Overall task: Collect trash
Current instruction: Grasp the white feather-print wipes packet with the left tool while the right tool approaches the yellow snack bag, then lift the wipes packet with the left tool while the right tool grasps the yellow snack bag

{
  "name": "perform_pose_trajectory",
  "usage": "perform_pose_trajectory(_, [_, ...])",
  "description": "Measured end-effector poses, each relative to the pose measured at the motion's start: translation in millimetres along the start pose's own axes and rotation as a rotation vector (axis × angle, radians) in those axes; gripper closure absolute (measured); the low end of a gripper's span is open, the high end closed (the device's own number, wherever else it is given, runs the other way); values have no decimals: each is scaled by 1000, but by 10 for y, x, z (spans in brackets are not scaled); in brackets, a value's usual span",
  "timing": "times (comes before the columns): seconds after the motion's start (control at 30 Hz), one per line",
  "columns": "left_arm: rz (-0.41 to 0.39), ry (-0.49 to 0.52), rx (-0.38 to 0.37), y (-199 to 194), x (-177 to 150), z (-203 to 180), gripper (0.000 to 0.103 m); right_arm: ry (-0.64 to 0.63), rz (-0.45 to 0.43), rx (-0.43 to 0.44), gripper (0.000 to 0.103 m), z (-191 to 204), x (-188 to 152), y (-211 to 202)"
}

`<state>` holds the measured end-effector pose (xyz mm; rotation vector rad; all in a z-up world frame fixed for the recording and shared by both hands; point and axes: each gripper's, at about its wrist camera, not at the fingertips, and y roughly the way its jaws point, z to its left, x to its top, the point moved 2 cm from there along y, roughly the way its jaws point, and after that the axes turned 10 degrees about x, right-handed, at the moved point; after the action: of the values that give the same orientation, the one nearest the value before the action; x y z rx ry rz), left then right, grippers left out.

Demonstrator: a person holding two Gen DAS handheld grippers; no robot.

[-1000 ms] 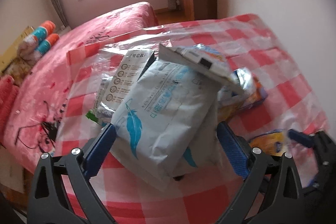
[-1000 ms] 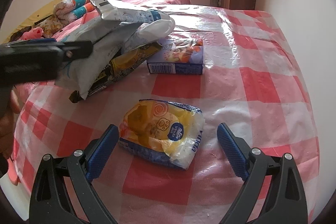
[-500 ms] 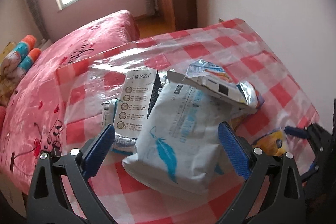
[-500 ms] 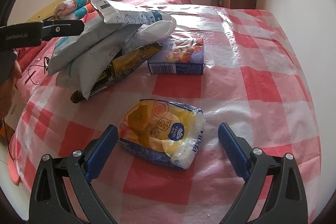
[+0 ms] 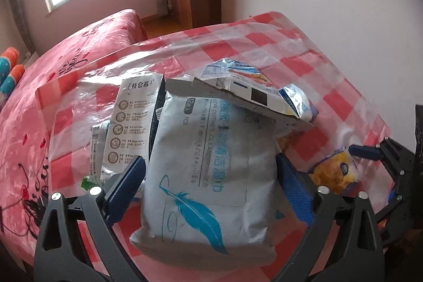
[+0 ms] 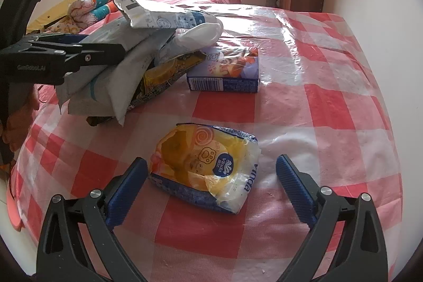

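Both grippers are spread wide over a table (image 6: 343, 102) covered in a red-and-white checked plastic cloth, and neither pinches anything. The left gripper (image 5: 210, 184) straddles a grey wet-wipe pack with a blue feather (image 5: 211, 171), which lies at the near end of a loose pile of empty packets; a torn silver foil wrapper (image 5: 253, 91) rests across the pack's far edge and a white carton printed with round icons (image 5: 132, 123) lies flat just beside it. The right gripper (image 6: 211, 179) frames a crumpled yellow Vinda tissue packet (image 6: 203, 165) lying alone on the cloth, apart from a blue box (image 6: 224, 70) nearer the pile. The step in hand looks like a double pickup — one piece of trash per gripper. For the right side, lowering until the fingertips reach the cloth and closing across the packet's middle should work; thin film crumples, so a firm squeeze is likely needed. For the left, the pack is wide and slack — closing on its near edge rather than its full width, and lifting slowly, should keep the foil wrapper from sliding off onto the table.
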<state>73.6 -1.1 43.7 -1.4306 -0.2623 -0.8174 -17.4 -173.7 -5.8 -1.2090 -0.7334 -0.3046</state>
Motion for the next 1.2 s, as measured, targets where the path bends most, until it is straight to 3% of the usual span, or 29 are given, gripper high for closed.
perform_pose_trajectory(0.03, [-3, -12, -16, -17, -16, 6, 17, 0, 0, 0, 6, 1, 0, 0])
perform_pose_trajectory(0.17, [-25, -45, 18, -92, -91, -25, 23, -3, 0, -7, 7, 13, 2, 3])
perform_pose_trajectory(0.43, [-22, -138, 94, -280, -309, -3, 25, 5, -13, -28, 21, 23, 0, -36])
perform_pose_trajectory(0.63, [-52, -243, 100, -602, -609, 87, 25, -20, -13, -25, 34, 19, -33, -79])
perform_pose_trajectory(0.8, [-71, -308, 110, -867, -892, 163, 25, -18, -22, -41, 54, -36, -99, -183])
perform_pose_trajectory(1.0, [-64, -344, 142, -1065, -1232, 223, 25, -18, -15, -29, 68, -49, -171, -275])
perform_pose_trajectory(1.07, [-60, -362, 136, -1129, -1348, 261, 25, -18, 14, -4, 67, -14, -221, -296])
perform_pose_trajectory(1.2, [-47, -390, 137, -1267, -1573, 336, 25, 16, 86, 150, 62, 108, -329, -338])
